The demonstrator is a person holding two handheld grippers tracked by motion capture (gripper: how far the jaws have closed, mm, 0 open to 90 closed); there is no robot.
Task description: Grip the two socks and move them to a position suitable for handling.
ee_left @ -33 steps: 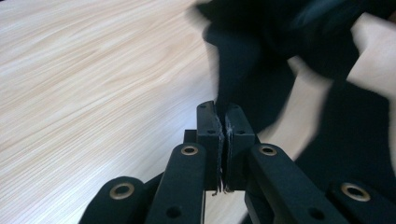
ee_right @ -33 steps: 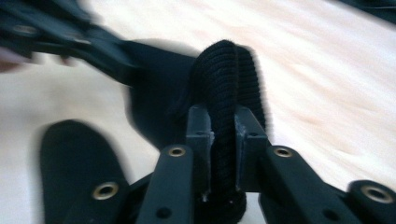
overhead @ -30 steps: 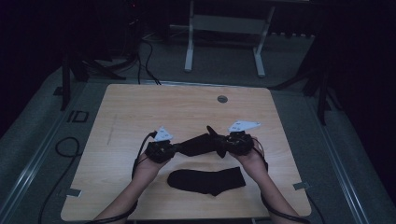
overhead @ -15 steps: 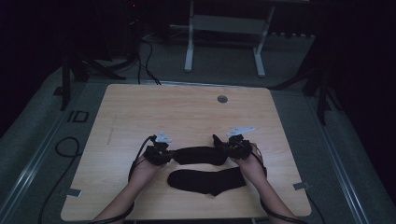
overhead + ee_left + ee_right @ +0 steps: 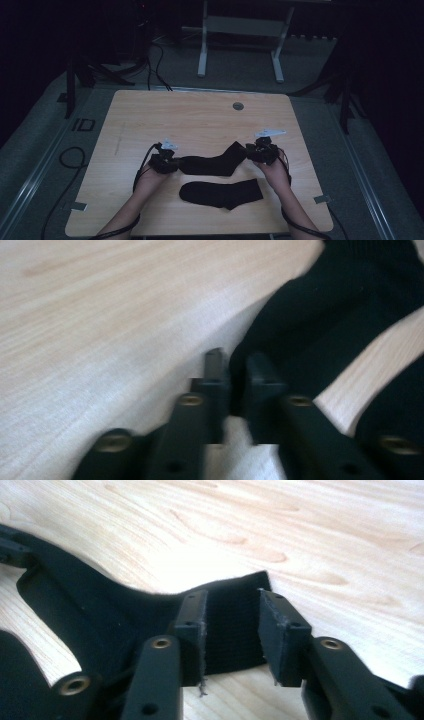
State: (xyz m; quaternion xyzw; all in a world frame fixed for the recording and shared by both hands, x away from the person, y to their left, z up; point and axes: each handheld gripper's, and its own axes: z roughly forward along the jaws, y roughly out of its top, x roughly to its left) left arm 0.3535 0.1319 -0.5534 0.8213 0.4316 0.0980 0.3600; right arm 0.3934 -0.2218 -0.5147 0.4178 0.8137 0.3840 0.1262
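Two black socks lie on the wooden table [image 5: 175, 115]. The farther sock [image 5: 215, 162] stretches flat between my two grippers; the nearer sock [image 5: 220, 194] lies alongside it, closer to the person. My left gripper [image 5: 176, 163] is at the farther sock's left end. Its jaws have just been opening and stand a narrow gap apart [image 5: 235, 365], with the sock's tip [image 5: 320, 315] loose between them. My right gripper [image 5: 249, 153] is at the cuff end. Its jaws have also just been opening and are clearly apart [image 5: 232, 605], straddling the cuff [image 5: 100, 615] without pressing it.
A round grommet [image 5: 238, 106] sits near the table's far edge. Cables [image 5: 65, 160] trail off the left side onto the floor. A white desk frame [image 5: 240, 30] stands on the floor beyond the table. Bare wood spreads across the far half.
Both grippers came down and toward the person with the farther sock, which went from hanging between them to lying flat on the table. Both pairs of jaws have parted.
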